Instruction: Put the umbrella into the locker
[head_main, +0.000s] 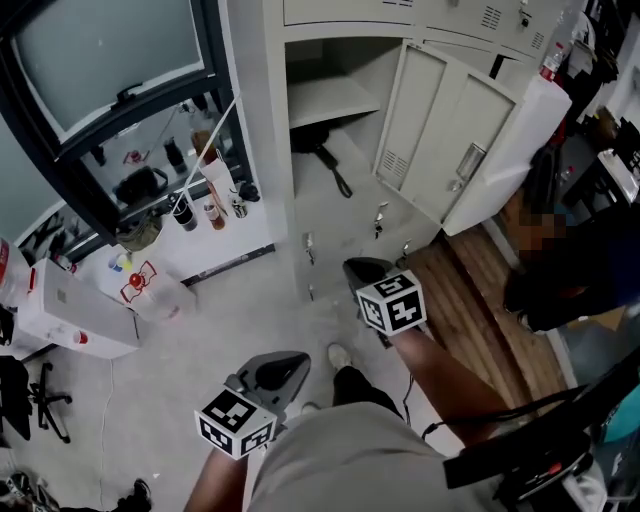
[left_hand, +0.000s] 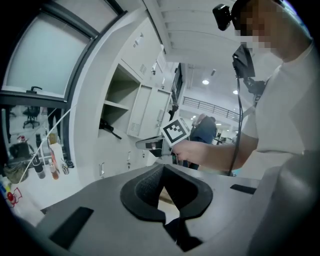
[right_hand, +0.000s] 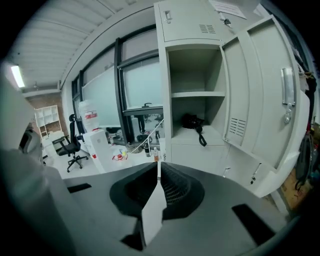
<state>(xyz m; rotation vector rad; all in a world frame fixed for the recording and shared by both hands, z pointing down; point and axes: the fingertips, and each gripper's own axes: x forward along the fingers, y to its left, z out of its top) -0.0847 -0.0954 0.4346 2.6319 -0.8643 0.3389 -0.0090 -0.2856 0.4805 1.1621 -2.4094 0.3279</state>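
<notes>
the black folded umbrella (head_main: 316, 146) already lies inside the pale grey metal locker (head_main: 258, 110). it rests on the floor of the open compartment under the bare shelf (head_main: 330, 98), toward the back, and its thin black strap (head_main: 338, 178) trails toward the front edge. the open door (head_main: 440, 125) stands swung out to the right.

the left gripper (head_main: 287, 366) has its jaws pressed together at the tips with nothing between them. the right gripper (head_main: 364, 268) is the same, pads meeting and empty. both hang well short of the locker, so the task looks done.

the umbrella is probably light, with a stiff shaft inside and soft, rather slippery fabric outside that would give under the pads. the firm handle end or the middle of the bundle looks like the best hold. the strap is too thin and floppy to trust.

the right gripper view looks straight into the locker and shows the umbrella under the shelf. it also takes in a white water dispenser (right_hand: 93, 131) and a black office chair (right_hand: 71, 148) by the window. the left gripper view alone shows a hand (left_hand: 196, 151) holding the right gripper with its marker cube (left_hand: 175, 132). only the head view shows both grippers at once, plus the bottles (head_main: 208, 208) on the low white ledge left of the locker.
</notes>
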